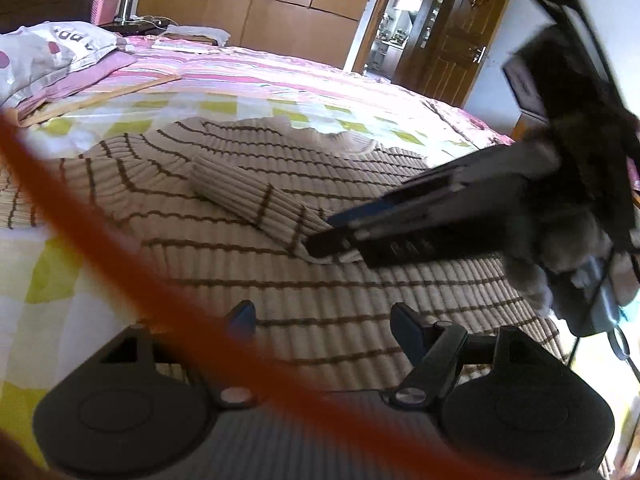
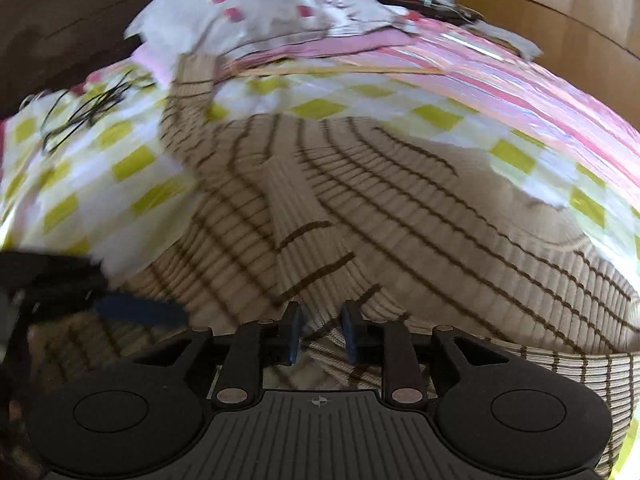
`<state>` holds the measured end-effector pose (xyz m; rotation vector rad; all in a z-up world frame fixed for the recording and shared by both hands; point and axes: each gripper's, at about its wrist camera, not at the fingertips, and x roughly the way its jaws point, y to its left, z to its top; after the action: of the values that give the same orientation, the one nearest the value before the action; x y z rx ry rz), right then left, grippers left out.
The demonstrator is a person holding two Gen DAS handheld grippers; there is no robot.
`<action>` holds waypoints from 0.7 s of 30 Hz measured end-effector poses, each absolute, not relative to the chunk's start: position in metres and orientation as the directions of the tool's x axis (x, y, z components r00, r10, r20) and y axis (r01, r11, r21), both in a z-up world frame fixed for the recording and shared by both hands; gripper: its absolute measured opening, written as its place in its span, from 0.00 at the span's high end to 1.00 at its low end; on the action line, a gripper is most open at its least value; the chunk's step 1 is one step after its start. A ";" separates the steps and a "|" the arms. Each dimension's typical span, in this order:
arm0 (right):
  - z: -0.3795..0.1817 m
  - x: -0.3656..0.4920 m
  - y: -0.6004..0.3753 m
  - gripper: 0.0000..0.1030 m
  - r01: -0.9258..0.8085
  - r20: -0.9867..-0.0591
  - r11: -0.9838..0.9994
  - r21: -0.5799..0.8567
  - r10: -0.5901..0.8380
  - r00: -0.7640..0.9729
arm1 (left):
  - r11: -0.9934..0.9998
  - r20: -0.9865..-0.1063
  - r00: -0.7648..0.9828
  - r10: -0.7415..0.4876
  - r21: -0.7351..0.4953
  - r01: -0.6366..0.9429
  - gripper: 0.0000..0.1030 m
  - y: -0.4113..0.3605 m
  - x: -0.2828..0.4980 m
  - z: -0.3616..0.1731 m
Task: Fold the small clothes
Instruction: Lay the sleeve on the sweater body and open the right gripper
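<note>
Ribbed striped sweater (image 1: 320, 216), one; right hand-held gripper (image 2: 320, 330) seemingly pinches its sleeve (image 2: 296, 216); left (image 1: 324, 320) wide.

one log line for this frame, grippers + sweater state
left gripper: open, over sweater | right gripper: shut on sleeve, laid across sweater body | surface: checkered bedspread

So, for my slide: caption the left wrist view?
Right gripper pinching a striped sweater's sleeve across its body on the bed.
</note>
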<state>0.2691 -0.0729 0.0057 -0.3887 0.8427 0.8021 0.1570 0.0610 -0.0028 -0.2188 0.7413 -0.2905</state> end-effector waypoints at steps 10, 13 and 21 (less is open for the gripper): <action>0.014 0.279 -0.076 0.72 -0.766 -0.761 0.643 0.000 0.497 0.417 | 0.938 -0.638 0.693 -0.335 -0.293 0.183 0.24 0.060 0.158 -0.007; 0.006 0.285 -0.067 0.75 -0.761 -0.777 0.649 -0.005 0.477 0.412 | 0.940 -0.642 0.690 -0.333 -0.287 0.186 0.24 0.058 0.159 -0.008; 0.043 0.290 -0.094 0.94 -0.670 -0.709 0.734 0.112 0.532 0.464 | 0.934 -0.636 0.691 -0.344 -0.304 0.186 0.24 0.062 0.158 -0.005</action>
<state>0.2895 -0.0938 0.0427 -0.1927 0.7972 0.7440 0.1577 0.0618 -0.0054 -0.2232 0.7525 -0.2991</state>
